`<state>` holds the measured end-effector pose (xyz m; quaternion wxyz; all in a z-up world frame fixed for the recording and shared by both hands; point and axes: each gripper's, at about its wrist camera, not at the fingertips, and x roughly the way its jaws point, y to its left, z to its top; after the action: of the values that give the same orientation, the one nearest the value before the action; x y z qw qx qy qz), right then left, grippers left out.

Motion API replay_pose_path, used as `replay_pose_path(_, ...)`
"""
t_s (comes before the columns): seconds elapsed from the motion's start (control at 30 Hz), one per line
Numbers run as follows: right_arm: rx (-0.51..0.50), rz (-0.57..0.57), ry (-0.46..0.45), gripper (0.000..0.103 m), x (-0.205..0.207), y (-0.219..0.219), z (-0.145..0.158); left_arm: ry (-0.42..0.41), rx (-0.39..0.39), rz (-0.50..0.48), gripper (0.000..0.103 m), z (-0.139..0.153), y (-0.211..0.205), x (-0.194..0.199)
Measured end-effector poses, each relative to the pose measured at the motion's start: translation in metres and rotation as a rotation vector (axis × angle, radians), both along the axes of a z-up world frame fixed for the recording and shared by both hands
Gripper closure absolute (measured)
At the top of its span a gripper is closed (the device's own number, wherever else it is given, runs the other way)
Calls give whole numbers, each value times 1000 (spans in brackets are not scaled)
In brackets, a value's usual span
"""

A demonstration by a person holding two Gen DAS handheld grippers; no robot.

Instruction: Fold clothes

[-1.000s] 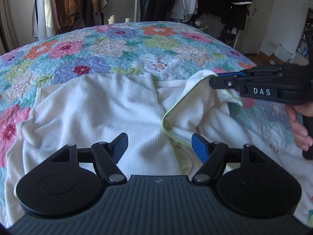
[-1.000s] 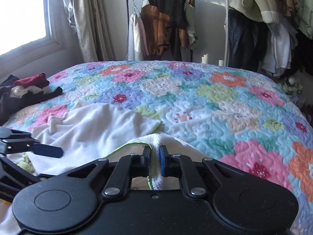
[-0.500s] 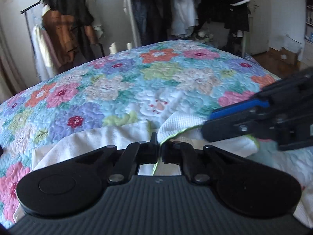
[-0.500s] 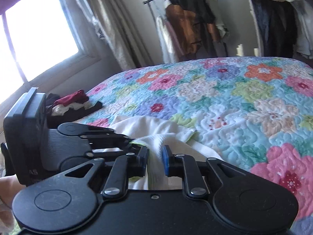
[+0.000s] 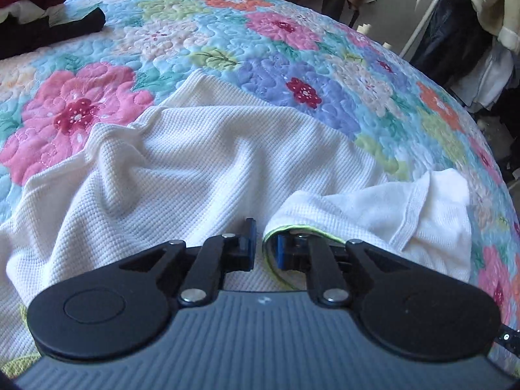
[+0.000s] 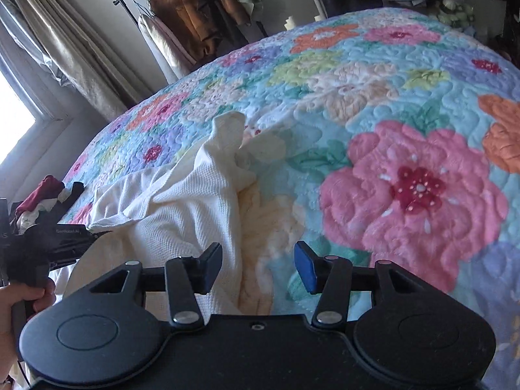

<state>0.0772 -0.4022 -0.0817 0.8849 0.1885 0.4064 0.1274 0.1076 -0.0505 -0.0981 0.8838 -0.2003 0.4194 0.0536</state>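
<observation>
A white waffle-knit garment [image 5: 201,162] lies rumpled on the floral quilt [image 5: 279,52]. My left gripper [image 5: 263,243] is nearly shut; a green-edged fold of the garment [image 5: 325,211] drapes over its right finger, and I cannot tell whether it is pinched. In the right wrist view the same garment [image 6: 195,195] lies bunched at left. My right gripper [image 6: 258,266] is open and empty, low over the garment's edge and the quilt [image 6: 406,178]. The left gripper body [image 6: 58,237] shows at the left edge.
A pile of dark and red clothes [image 5: 35,16] sits on the far left of the bed, also in the right wrist view [image 6: 45,198]. Clothes racks [image 6: 188,22] stand behind the bed. Curtains and a window [image 6: 48,48] are at left.
My right gripper has opened and let go of the garment corner, and has moved off to the right. My left gripper has swung left over the cloth and its fingers have parted slightly.
</observation>
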Motion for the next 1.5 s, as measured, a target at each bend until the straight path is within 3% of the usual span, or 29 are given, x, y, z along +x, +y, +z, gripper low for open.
replay_pose_path(0.07, 14, 11, 20, 43, 5, 4, -7, -1, -27, -11, 85, 2, 2, -2)
replay_pose_path(0.13, 29, 19, 39, 42, 11, 9, -16, -11, -62, -22, 73, 5, 4, -4)
replay_pose_path(0.23, 31, 51, 24, 40, 16, 22, -24, -41, -95, -42, 68, 12, 9, -12)
replay_pose_path(0.27, 5, 115, -1, 54, 16, 31, -24, -53, -98, -51, 68, 14, 11, -14)
replay_pose_path(0.3, -39, 223, -22, 100, 16, 43, -22, -66, -91, -58, 68, 16, 12, -18)
replay_pose_path(0.4, -260, 294, -114, 98, -1, 65, 0, -93, -35, -76, 63, 22, 18, -29)
replay_pose_path(0.5, -390, 124, -273, 99, -36, 44, 47, -105, 22, -95, 62, 26, 25, -41)
replay_pose_path(0.57, -478, 9, -319, 99, -54, 26, 63, -122, 66, -124, 62, 30, 28, -50)
replay_pose_path(0.67, -484, -74, -223, 99, -55, -3, 54, -144, 90, -177, 48, 32, 27, -62)
replay_pose_path(0.73, -526, -80, -156, 100, -49, -11, 42, -135, 108, -194, 46, 32, 26, -67)
replay_pose_path(0.93, -632, -125, -67, 100, -48, -10, 22, -99, 235, -187, 46, 33, 51, -74)
replay_pose_path(0.97, -641, -95, 0, 99, -37, -10, 11, -90, 242, -179, 46, 33, 59, -74)
replay_pose_path(1.07, -607, -111, 37, 94, -41, -15, 4, -62, 257, -156, 44, 33, 81, -74)
replay_pose_path(1.13, -572, -158, -3, 73, -48, -13, 19, -42, 255, -163, 39, 30, 91, -73)
replay_pose_path(1.17, -544, -168, -37, 58, -54, -11, 29, -29, 256, -176, 38, 27, 95, -73)
replay_pose_path(1.2, -521, -163, -68, 52, -60, -7, 36, -16, 256, -189, 38, 25, 99, -72)
replay_pose_path(1.37, -389, -1, -161, 49, -76, 26, 72, 61, 237, -314, 36, 13, 104, -81)
replay_pose_path(1.5, -236, 120, -88, 48, -82, 50, 77, 82, 276, -397, 30, 18, 102, -113)
